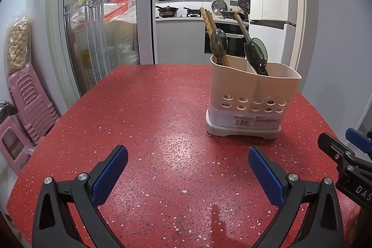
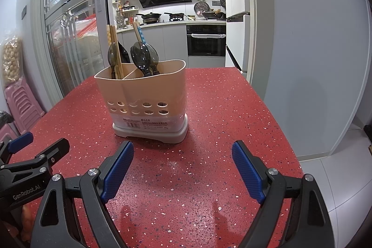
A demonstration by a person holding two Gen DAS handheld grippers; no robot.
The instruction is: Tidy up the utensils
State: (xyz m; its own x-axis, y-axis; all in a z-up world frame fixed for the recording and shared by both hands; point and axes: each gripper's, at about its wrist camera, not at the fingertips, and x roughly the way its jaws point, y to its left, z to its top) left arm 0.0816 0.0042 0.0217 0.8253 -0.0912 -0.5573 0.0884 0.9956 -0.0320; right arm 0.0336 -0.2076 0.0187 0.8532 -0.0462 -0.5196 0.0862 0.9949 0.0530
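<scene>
A: Look at your speckled red counter. The beige plastic utensil holder with round holes stands on it, ahead of both tools.

B: What's inside it?

A: Two parts. The left part has a dark see-through spoon and brown wooden chopsticks. The right part has more dark spoons and one chopstick.

B: And my tools?

A: Your left tool is wide and empty. Your right tool is wide and empty too.

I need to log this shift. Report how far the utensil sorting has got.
Done: chopsticks and dark spoons stand in the divided holder, mixed in both compartments. In hand: nothing; left gripper and right gripper are open and empty. Left: no loose utensils on the red table.
</scene>
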